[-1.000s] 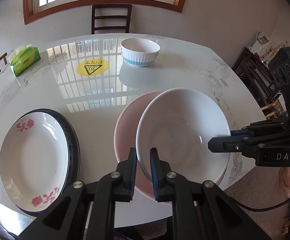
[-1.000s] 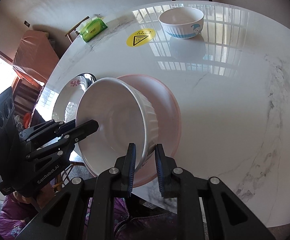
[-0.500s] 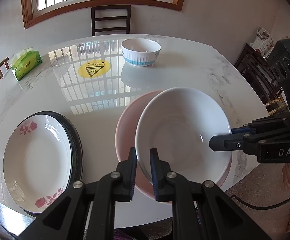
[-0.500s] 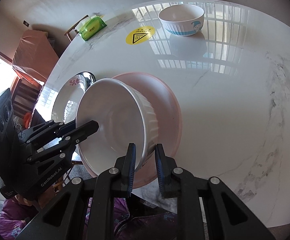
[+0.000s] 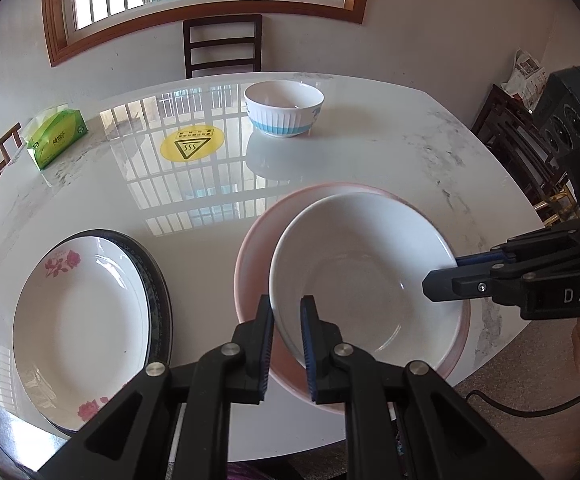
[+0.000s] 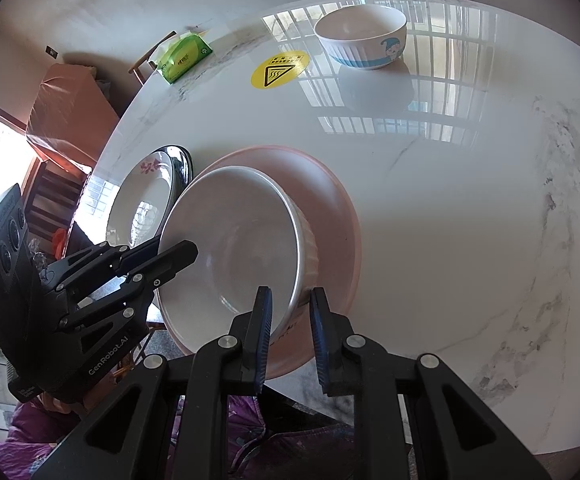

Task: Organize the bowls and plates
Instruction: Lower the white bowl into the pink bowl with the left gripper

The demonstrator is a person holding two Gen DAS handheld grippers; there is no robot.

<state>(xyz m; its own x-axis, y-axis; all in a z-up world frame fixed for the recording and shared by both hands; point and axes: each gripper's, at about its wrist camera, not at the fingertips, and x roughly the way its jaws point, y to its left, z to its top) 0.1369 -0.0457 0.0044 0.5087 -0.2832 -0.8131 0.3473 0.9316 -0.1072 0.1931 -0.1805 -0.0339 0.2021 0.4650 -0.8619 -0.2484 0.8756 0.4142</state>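
I am holding both tools angled steeply down over the near edge of the tabletop [image 5: 370,152], each one pinching the same white bowl [image 5: 362,280]. My left hand-held gripper [image 5: 286,324] is clamping the bowl's near rim, one pad inside and one outside, its jaws nearly closed on the thin wall. My right hand-held gripper [image 6: 288,312] is gripping the opposite rim the same way, with the ribbed outer wall showing between its blue-edged pads. The bowl is sitting tilted over a wide, shallow pink plate [image 5: 258,248] that is lying close to the table's edge; I cannot tell whether the two are touching. To the left, a glossy white plate with red flowers [image 5: 78,320] is resting inside a dark-rimmed plate [image 5: 158,276]. Farther back, a ribbed bowl with a blue band [image 5: 284,108] is standing upright and apart, near a round yellow warning sticker [image 5: 192,147] and a green tissue pack [image 5: 56,138]. The tabletop is a polished, grey-veined white marble, mirroring the window bars
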